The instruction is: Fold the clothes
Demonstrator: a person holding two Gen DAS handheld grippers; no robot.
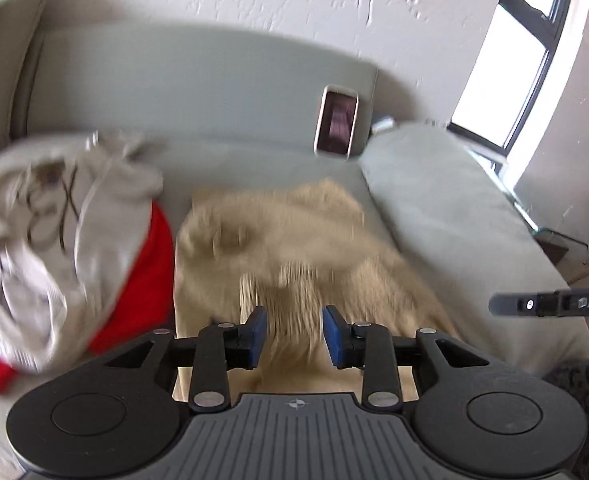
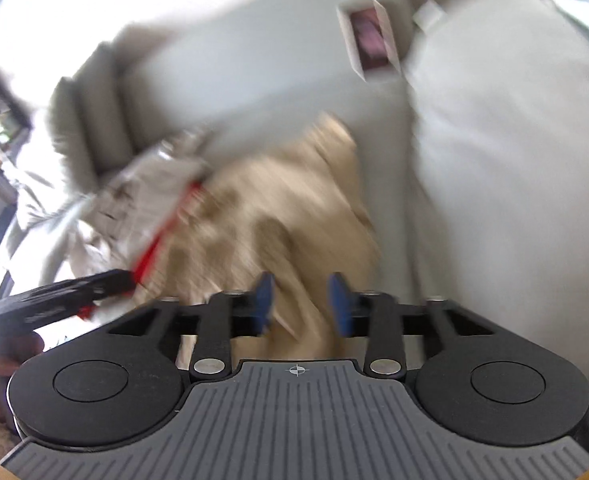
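Note:
A tan knit garment point(image 1: 294, 248) lies crumpled on the grey sofa seat point(image 1: 230, 160), blurred by motion. My left gripper point(image 1: 294, 336) hovers open just above its near edge, nothing between the blue pads. A pale grey garment point(image 1: 54, 216) with dark lettering is heaped over a red one point(image 1: 150, 264) to the left. In the right wrist view the same tan garment point(image 2: 278, 224) lies ahead of my right gripper point(image 2: 300, 306), which is open and empty. The left gripper point(image 2: 66, 296) shows at the left edge there, beside the red cloth point(image 2: 162, 240).
A phone point(image 1: 336, 122) leans against the sofa back. A grey cushion point(image 1: 446, 208) lies along the right of the seat. The right gripper's tip point(image 1: 550, 304) juts in at the right edge. A window point(image 1: 514, 60) stands beyond the sofa's right end.

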